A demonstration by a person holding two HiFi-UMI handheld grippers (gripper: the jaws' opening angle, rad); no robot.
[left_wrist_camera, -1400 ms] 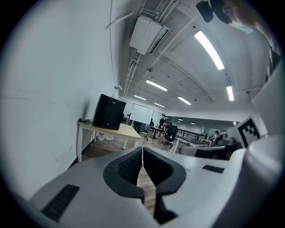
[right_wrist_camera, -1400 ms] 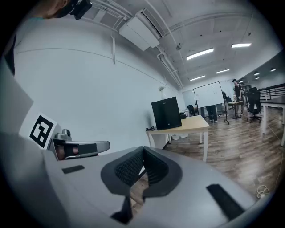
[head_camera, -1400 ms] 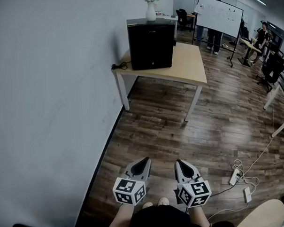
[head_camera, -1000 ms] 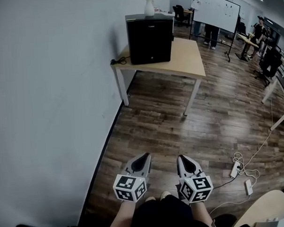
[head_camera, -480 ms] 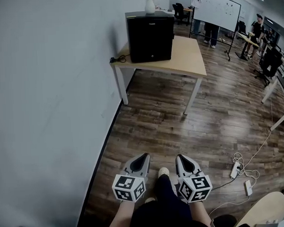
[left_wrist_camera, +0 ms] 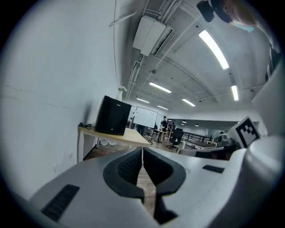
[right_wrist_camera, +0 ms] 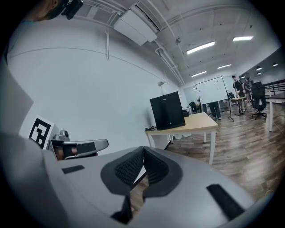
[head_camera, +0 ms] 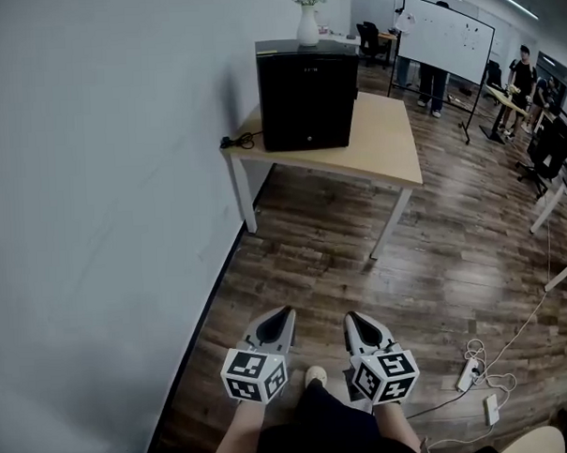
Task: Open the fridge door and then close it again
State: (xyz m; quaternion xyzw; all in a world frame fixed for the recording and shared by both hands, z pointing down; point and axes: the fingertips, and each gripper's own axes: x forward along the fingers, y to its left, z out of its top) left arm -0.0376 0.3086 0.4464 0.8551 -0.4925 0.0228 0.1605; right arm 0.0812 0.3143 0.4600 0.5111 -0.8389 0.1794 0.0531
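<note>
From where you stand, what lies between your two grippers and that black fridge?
Bare wood floor, then the table bearing the fridge, as the head view shows.

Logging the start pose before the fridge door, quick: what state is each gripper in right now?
Left gripper: closed, nothing between its jaws.
Right gripper: closed, nothing between its jaws.

A light wooden table on white legs (head_camera: 390, 143) is seen at upper centre, a white whiteboard (head_camera: 449, 37) at upper right, and a white power strip (head_camera: 466, 377) at lower right.
</note>
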